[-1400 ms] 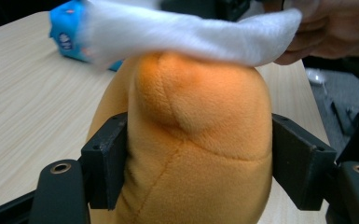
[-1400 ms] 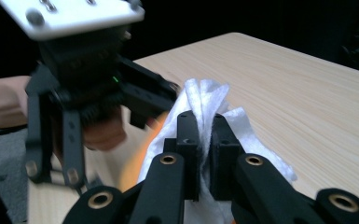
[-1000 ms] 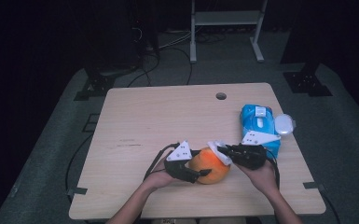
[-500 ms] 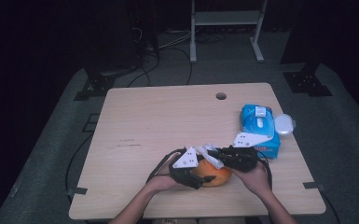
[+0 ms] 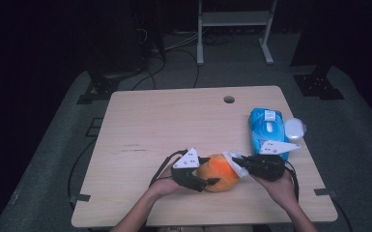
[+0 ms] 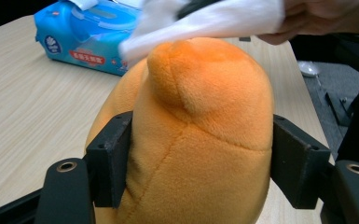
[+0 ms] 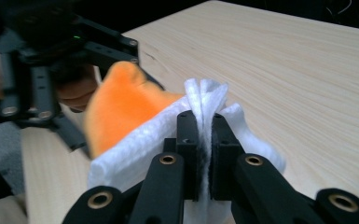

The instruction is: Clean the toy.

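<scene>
The orange plush toy [image 5: 218,173] sits on the near part of the desk [image 5: 164,125], between the two grippers. In the left gripper view its fuzzy body [image 6: 200,135] swells past the lower edge of the frame, so its base and the spot where it meets the desk are cut off; what kind of figure it is cannot be made out from any view.

The left gripper [image 5: 196,175] holds the toy: its fingers [image 6: 109,161] press into the plush from both sides, denting the fabric. From above, the near finger crosses the front of the toy and hides part of it.

The right gripper [image 5: 244,166] comes in from the toy's right. Its fingers [image 7: 189,140] are pressed together on a folded white wet wipe [image 7: 205,100], which sticks up between them and drapes down either side. The wipe [image 6: 205,21] lies against the top of the toy, blurred in the left gripper view and cut by the upper edge. How much of it touches the plush cannot be told.

Behind, near the desk's right edge, lies a blue wet-wipe pack [image 5: 268,130], partly covered by the right gripper's grey plate. A small white object [image 5: 294,128] just beside it is too dim to name.
</scene>
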`<state>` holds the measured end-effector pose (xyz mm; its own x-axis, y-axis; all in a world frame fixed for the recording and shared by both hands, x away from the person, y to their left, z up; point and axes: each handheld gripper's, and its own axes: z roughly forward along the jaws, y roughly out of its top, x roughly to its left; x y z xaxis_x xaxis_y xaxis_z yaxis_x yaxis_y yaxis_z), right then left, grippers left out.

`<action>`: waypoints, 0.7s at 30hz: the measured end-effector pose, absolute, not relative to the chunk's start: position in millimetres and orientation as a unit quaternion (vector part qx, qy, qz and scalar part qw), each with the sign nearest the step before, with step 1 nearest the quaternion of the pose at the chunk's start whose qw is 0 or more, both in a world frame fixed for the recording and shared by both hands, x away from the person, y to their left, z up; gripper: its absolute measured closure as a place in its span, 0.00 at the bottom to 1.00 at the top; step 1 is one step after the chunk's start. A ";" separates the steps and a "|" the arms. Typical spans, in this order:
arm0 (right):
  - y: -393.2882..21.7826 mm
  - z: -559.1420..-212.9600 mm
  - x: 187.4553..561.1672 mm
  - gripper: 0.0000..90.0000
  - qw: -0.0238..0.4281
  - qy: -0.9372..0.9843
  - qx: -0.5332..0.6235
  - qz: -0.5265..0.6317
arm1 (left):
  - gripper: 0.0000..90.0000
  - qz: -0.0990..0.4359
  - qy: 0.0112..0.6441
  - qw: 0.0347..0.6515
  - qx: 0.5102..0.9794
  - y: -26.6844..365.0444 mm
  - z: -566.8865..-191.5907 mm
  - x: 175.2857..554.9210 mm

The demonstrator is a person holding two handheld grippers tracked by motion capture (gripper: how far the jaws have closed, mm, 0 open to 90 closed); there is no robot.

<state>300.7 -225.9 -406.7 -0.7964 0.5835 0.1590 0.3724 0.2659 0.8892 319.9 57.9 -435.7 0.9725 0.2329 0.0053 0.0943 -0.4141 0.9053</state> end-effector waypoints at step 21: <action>-221.2 -412.2 313.1 0.93 0.138 0.778 0.312 0.527 | 0.33 0.028 0.210 0.563 0.798 77.7 -438.8 341.6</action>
<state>313.1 -221.2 -412.2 -0.7670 0.6312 0.1150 0.3406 0.2486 0.9068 341.6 77.7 -438.8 0.9100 0.3673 -0.1922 0.3041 -0.2766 0.9116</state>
